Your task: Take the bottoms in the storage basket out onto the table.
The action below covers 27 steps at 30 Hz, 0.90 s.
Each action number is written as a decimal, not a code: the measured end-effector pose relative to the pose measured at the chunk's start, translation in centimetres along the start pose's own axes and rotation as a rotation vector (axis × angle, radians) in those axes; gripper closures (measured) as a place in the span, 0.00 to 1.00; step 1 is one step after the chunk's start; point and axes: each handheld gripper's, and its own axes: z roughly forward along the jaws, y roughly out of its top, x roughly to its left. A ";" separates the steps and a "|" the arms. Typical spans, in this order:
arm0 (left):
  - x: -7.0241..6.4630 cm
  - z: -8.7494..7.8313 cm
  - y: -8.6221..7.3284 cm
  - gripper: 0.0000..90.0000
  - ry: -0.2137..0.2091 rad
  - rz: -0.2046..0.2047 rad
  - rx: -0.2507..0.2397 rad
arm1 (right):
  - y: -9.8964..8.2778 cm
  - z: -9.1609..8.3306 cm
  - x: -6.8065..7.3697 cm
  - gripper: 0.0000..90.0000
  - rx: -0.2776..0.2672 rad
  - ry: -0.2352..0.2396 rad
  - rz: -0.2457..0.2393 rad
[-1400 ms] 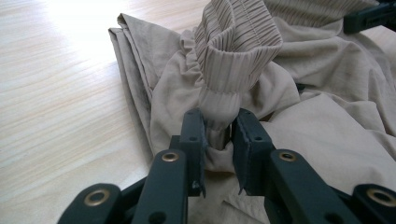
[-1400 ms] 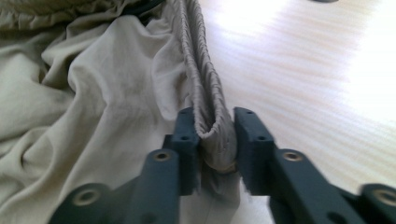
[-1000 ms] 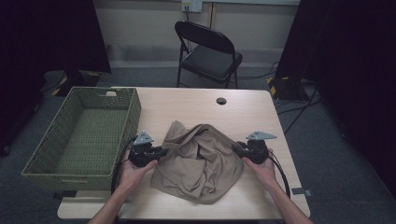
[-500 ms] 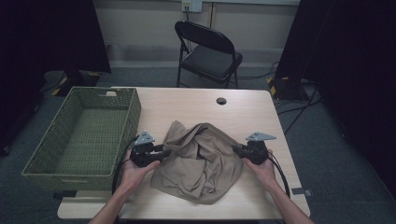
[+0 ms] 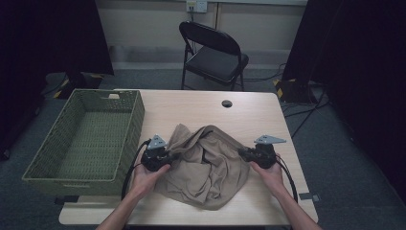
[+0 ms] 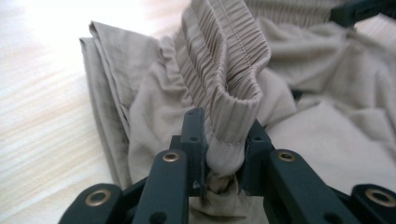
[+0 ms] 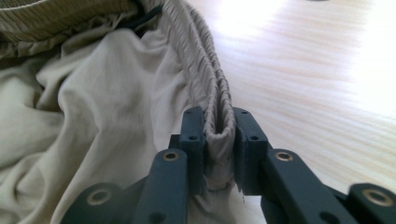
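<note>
Gripping tan garment both sides

Left tool re-clamped

The left tool has just been closing on the tan garment's waistband, beside the basket.

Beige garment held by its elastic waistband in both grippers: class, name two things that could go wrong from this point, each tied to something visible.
1. The left gripper pinches only a narrow fold of the gathered waistband, so it may slip out if pulled.
2. The garment is crumpled on the table between the left gripper and the right gripper; lifted, loose cloth might drag or catch the green basket rim close by.
</note>
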 end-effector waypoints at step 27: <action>-0.2 -5.4 2.8 0.85 -0.055 -0.018 -0.213 | 3.7 -6.0 0.1 0.86 -0.214 0.007 0.048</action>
